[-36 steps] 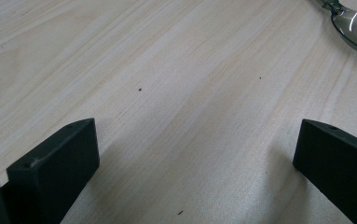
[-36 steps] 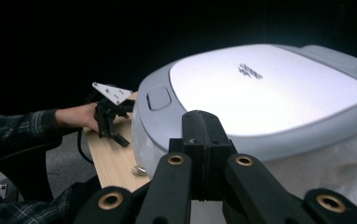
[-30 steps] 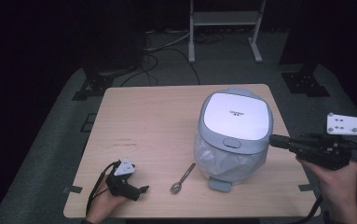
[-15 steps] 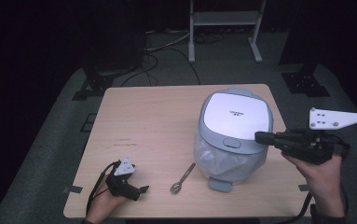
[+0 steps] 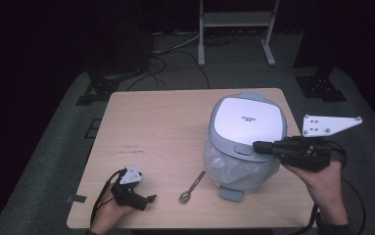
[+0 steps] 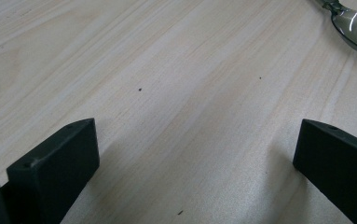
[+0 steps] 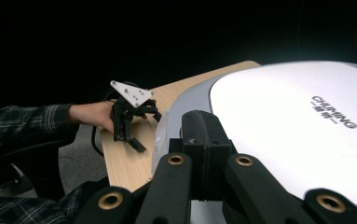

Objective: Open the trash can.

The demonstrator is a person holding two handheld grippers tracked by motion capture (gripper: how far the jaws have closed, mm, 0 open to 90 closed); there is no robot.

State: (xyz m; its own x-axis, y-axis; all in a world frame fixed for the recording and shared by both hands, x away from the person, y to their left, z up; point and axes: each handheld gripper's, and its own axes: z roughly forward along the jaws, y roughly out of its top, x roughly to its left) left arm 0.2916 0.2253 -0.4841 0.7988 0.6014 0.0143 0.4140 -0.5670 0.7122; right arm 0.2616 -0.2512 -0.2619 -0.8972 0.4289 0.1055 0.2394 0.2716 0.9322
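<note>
Grey-blue rice cooker (image 5: 246, 139), white lid

Pale, light-grained wooden table (image 5: 155, 122) on grey carpet (image 5: 53, 161), against a near-black background. On the table, a rice cooker (image 5: 246, 139) with blue-grey body, white lid (image 7: 306, 126) bearing small dark lettering, and clear plastic film around its lower half. Left of the cooker, a silvery metal spoon (image 5: 191, 188). Both grippers, left (image 5: 141, 199) and right (image 5: 261, 147), are black, each topped by a white-grey triangular plate; brass-coloured screws show on the right one. Left sleeve (image 7: 22, 122): dark plaid.
</note>
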